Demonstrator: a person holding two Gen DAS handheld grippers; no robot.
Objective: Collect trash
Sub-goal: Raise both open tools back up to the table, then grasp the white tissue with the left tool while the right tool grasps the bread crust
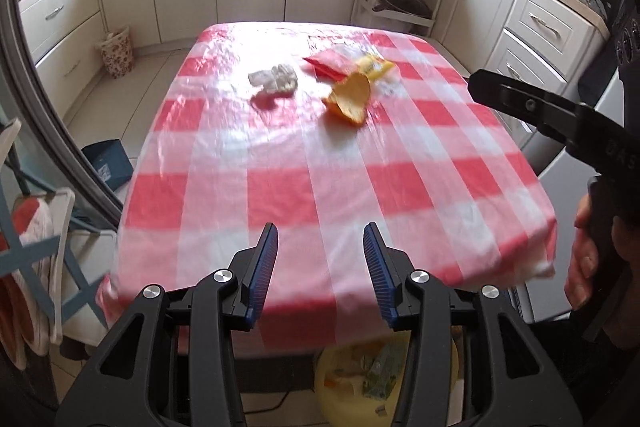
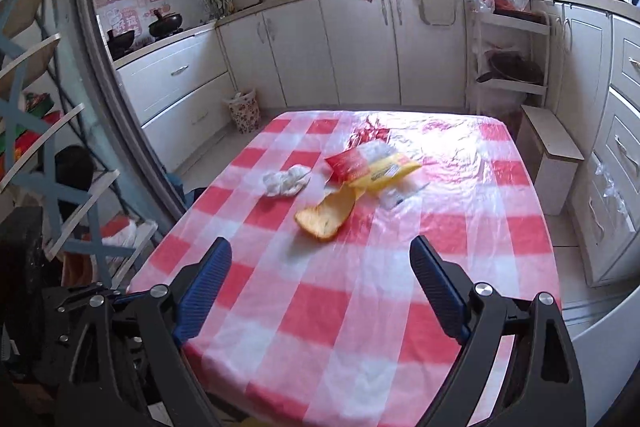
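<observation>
Both your tongs empty: left gripper (image 1: 320, 267) half open, right gripper (image 2: 320, 291) spread wide. Trash mid-table, well ahead: tissue (image 2: 286, 181), peel (image 2: 326, 217), wrappers (image 2: 372, 165) overlapping. Risk: slick cloth (image 2: 360, 307) bunching under pads; wrappers sliding apart.

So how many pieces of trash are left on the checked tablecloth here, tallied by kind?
Crumpled white tissue: 1
Orange peel: 1
Red snack wrapper: 1
Yellow snack wrapper: 1
Clear plastic wrapper: 1
Total: 5, all apart from both open, empty grippers.
</observation>
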